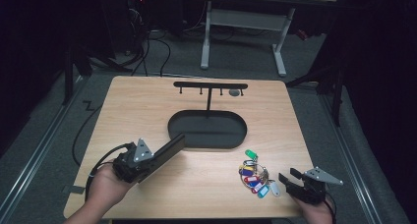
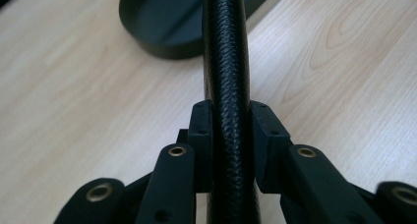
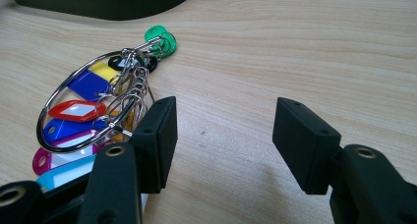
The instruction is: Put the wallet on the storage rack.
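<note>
- Left gripper (image 1: pixel 158 157) is clamping a black textured case (image 2: pixel 226 62), its far end reaching the black oval tray (image 1: pixel 207 130).
- Right gripper (image 3: pixel 223 135) is resting unclenched, holding nothing, beside the key ring (image 3: pixel 93 106) on the table (image 1: pixel 206 189).

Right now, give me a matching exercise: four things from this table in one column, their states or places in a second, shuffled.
Things:
1. left gripper
2. right gripper
3. key bunch
4. black stand

States or places:
A. lying flat on the wood near the right gripper
B. open, nothing between the jaws
C. upright at the table's middle, hooks on top
D. closed on a black textured strap

Pairs: 1-D, 2-B, 3-A, 4-C
</note>
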